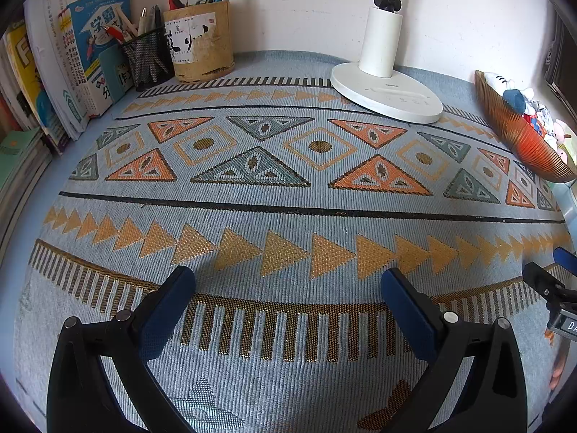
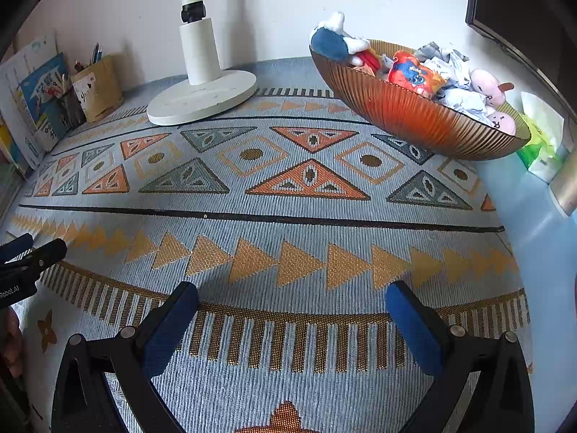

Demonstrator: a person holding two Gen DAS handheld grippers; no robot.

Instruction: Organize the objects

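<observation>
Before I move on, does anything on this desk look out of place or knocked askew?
Nothing much. The bowl tips toward the mat, yet the toys sit inside. Pens stand in their holders, books lean at the wall, the lamp is upright. Both tongs are open, empty.

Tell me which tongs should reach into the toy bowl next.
Right. The ribbed orange bowl of plush toys lies closer ahead of the open right tongs; the left tongs, also open, see it at the far edge.
</observation>
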